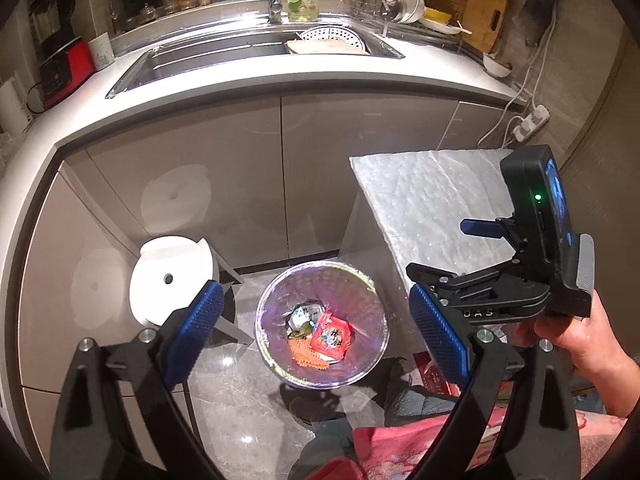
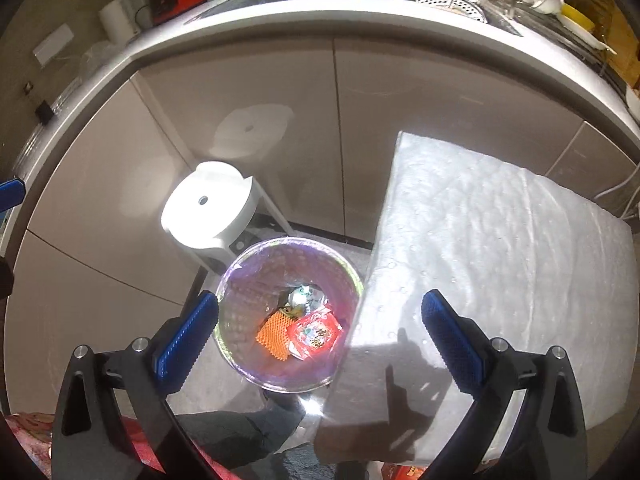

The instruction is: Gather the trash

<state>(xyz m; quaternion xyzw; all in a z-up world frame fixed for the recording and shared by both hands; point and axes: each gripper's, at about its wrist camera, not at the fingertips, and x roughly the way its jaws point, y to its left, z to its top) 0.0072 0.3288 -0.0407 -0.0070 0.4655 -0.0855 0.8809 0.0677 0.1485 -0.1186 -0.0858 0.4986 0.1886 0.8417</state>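
Note:
A round bin with a purple liner stands on the floor below both grippers. Inside it lie a red snack packet, an orange mesh piece and a crumpled silver wrapper. My left gripper hangs open above the bin with nothing between its blue pads. My right gripper is also open and empty, high over the bin, with the red packet and orange mesh showing below. In the left wrist view a hand holds the right gripper to the right of the bin.
A large white padded sheet leans at the bin's right. A white round stool stands at its left, against beige cabinet doors. Above runs a white counter with a sink. A person's dark trouser legs and red-pink cloth are near the lower edge.

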